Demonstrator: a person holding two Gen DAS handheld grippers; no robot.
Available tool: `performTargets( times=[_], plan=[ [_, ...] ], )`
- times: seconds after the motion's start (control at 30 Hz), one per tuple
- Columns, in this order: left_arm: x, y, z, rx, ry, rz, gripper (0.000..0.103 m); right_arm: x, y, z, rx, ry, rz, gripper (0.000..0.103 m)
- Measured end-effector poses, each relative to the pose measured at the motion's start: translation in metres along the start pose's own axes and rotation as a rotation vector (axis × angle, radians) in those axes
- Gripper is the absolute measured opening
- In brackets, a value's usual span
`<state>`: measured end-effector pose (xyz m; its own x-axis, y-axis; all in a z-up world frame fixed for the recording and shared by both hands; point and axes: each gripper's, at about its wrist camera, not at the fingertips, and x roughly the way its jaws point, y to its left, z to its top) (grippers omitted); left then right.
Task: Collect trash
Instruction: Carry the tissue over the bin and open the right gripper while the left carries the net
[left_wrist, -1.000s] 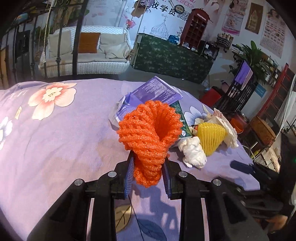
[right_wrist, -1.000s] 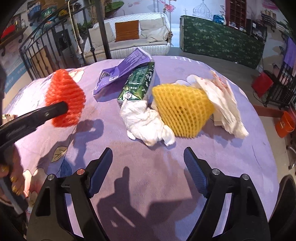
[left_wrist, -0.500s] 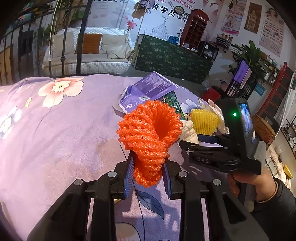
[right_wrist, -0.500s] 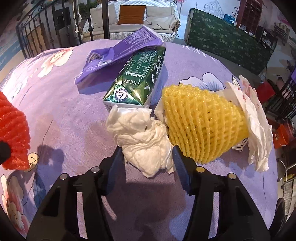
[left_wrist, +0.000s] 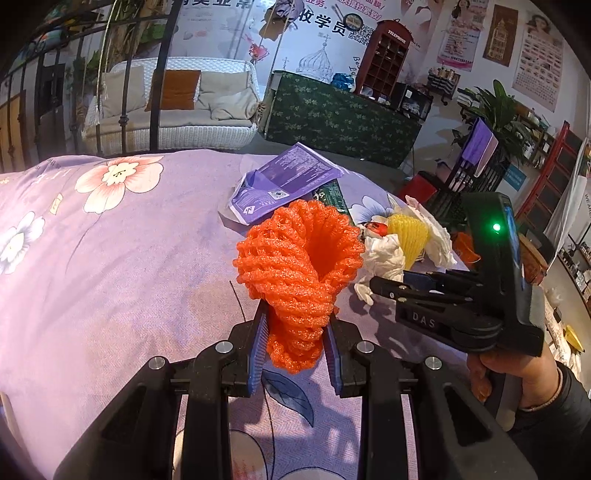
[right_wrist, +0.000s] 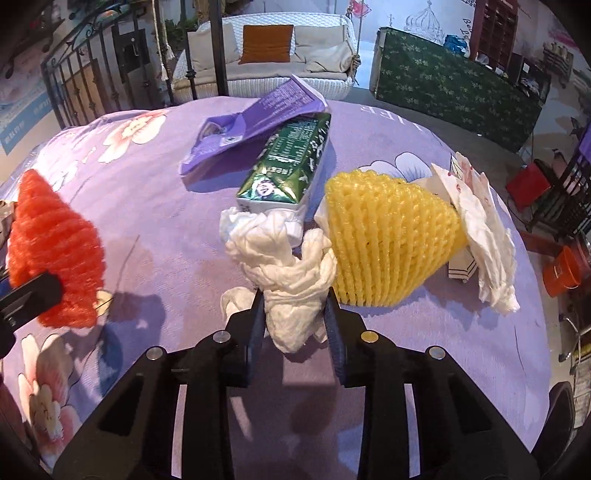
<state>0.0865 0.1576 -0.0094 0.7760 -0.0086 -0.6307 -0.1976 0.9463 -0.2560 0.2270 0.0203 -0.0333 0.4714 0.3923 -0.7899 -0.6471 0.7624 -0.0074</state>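
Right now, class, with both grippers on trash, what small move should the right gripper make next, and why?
Probably lift. The right gripper, just closing, now pinches the crumpled white tissue, which still touches the yellow foam net and green carton.

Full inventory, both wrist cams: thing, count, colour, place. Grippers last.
Foam net: 1, orange, clamped in the left gripper above the cloth.
Foam net: 1, yellow, on the cloth, right of the tissue wad.
Tissue wad: 1, white, between the right gripper's pads.
Carton: 1, green, lying behind the wad.
Pouch: 1, purple, resting over the carton's far end.
Napkins: a pile, white, right of the yellow net.
Cloth: 1, lilac with flowers, under everything.
Left gripper: shut on the orange net.
Right gripper: jaws just closing, pads pressing the wad.
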Motion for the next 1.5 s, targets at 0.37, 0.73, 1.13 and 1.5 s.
performTargets(
  times=[0.37,0.73,1.13,1.5],
  plan=[
    [-0.012,-0.016,-0.005,0.023,-0.016,-0.031,0.027,-0.059,-0.009,-0.038,0.092,-0.079,0.066,0.031],
    [-0.017,-0.065,-0.014,0.099,-0.021,-0.126,0.027,-0.116,-0.041,-0.085,0.189,-0.162,0.018,0.031],
    [-0.009,-0.133,-0.028,0.225,0.003,-0.25,0.027,-0.156,-0.115,-0.156,0.392,-0.19,-0.118,0.031],
    [0.006,-0.189,-0.035,0.312,0.042,-0.365,0.027,-0.171,-0.196,-0.217,0.595,-0.164,-0.302,0.031]
  ],
)
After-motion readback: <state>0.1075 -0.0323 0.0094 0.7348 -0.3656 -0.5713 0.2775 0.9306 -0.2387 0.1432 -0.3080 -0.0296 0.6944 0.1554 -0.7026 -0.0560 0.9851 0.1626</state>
